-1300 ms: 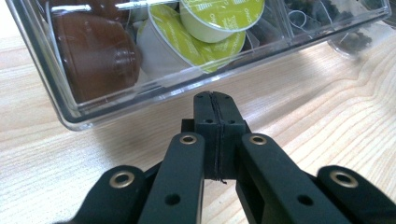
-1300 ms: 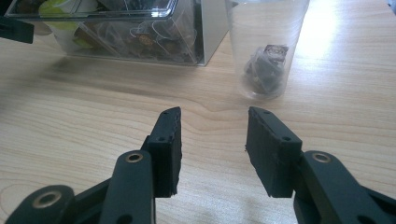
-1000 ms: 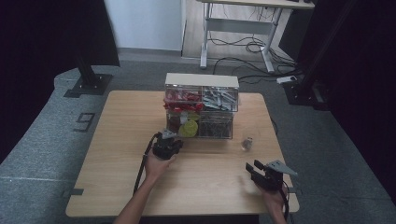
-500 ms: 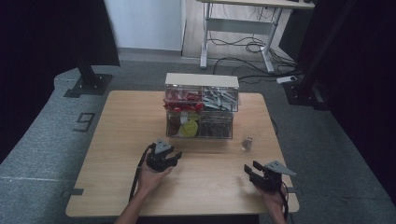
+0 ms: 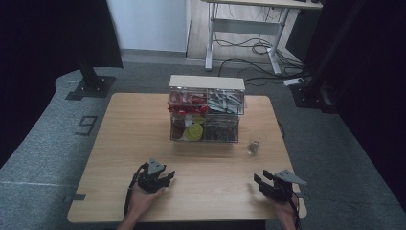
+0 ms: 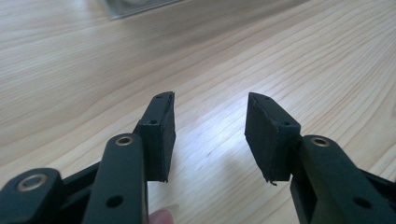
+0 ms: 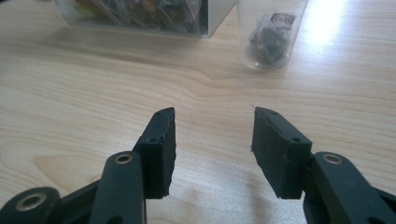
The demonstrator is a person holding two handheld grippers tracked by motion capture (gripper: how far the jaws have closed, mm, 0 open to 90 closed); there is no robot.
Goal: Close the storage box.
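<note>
My left gripper (image 5: pixel 166 176) rests low over the bare wood near the table's front left, in a person's hand. Its jaws have just been opening, and in the left gripper view the left gripper (image 6: pixel 210 135) stands open with nothing between the pads. My right gripper (image 5: pixel 260 182) is near the front right edge, and in its own view the right gripper (image 7: pixel 212 144) is open and empty too. A clear compartment box (image 5: pixel 206 115) with red, yellow and grey items stands mid-table. A small clear cup (image 5: pixel 253 147) holding something dark stands right of it, ahead of the right gripper as cup (image 7: pixel 271 37).
The wooden table (image 5: pixel 119 143) has bare room on both sides of the box. A corner of the box (image 7: pixel 140 14) lies ahead and left of the right jaws. A desk frame and cables (image 5: pixel 249 43) stand on the floor behind.
The left hand has drawn back from the front of the box toward the table's near edge, and its jaws now stand apart. The right hand has stayed put.
</note>
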